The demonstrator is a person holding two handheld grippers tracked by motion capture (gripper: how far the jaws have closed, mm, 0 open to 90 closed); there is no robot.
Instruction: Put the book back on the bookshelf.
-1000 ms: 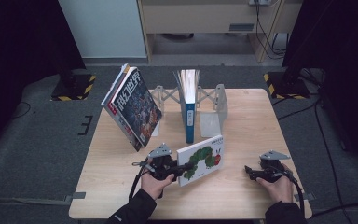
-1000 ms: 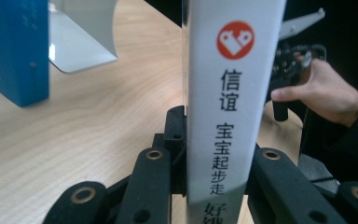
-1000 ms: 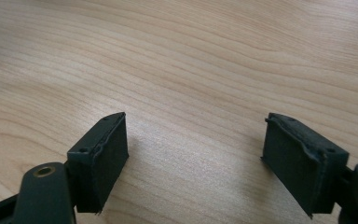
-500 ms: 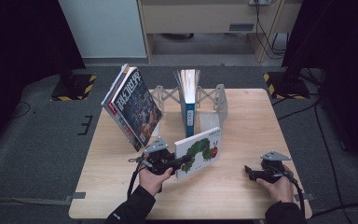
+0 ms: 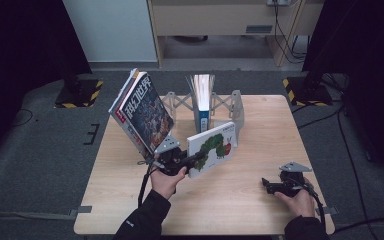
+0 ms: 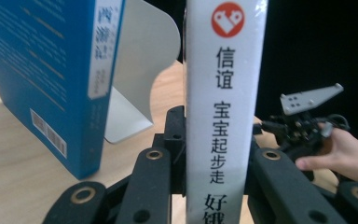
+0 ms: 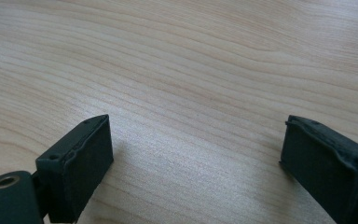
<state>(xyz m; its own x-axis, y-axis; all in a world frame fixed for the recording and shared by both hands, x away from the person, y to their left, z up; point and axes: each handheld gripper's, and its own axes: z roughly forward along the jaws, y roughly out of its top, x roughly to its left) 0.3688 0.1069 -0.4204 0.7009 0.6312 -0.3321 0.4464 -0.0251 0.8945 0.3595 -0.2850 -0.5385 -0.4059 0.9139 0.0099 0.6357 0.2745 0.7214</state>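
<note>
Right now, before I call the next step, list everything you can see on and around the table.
Caterpillar picture book: 1, white cover with a green caterpillar, raised on edge at table centre, clamped at its spine.
Blue book: 1, blue with white pages, upright in the rack.
Expanding book rack: 1, pale grey, back of the table.
Large illustrated book: 1, dark picture cover, leaning at the rack's left end.
Table: 1, light wood.
Left gripper: 1, black, shut on the picture book.
Right gripper: 1, black, jaws apart, low over bare table at right.
</note>
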